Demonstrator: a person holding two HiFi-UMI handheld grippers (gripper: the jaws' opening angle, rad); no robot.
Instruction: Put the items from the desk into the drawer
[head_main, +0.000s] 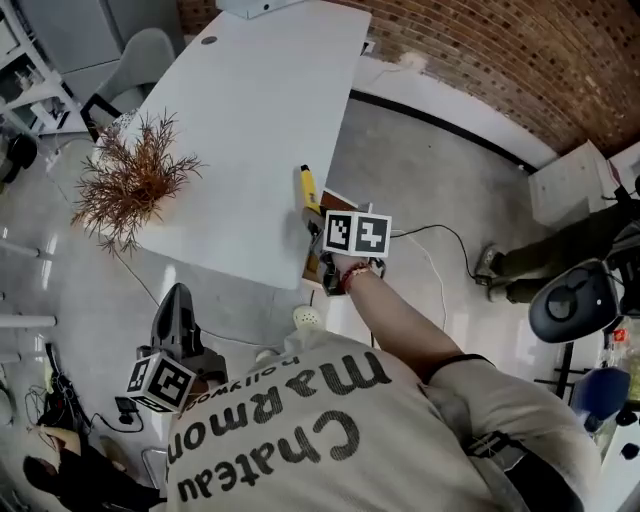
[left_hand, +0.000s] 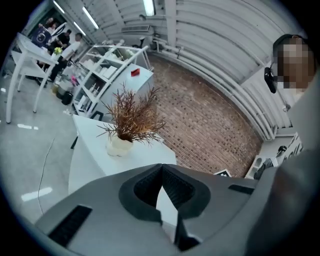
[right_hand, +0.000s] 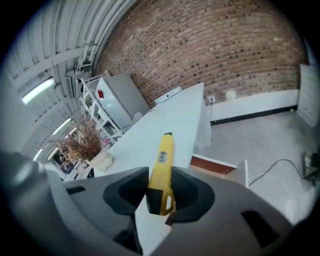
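Note:
A yellow pen-shaped tool (head_main: 309, 186) with a black tip sticks out over the white desk's (head_main: 250, 120) near edge. My right gripper (head_main: 314, 214) is shut on its rear end. In the right gripper view the tool (right_hand: 164, 157) runs straight out between the jaws of my right gripper (right_hand: 160, 196). The open drawer (right_hand: 212, 165) lies just right of it, beside the desk (right_hand: 165, 120). From the head view the drawer (head_main: 338, 197) is mostly hidden under the gripper. My left gripper (head_main: 178, 295) hangs low beside the desk, shut on nothing, jaws (left_hand: 162, 175) together.
A dried plant (head_main: 130, 185) in a white pot (left_hand: 120, 146) stands on the desk's left end. A grey chair (head_main: 140, 55) sits behind the desk. A cable (head_main: 440, 240) lies on the floor, with a person's legs (head_main: 540, 265) and a white box (head_main: 570, 185) at right.

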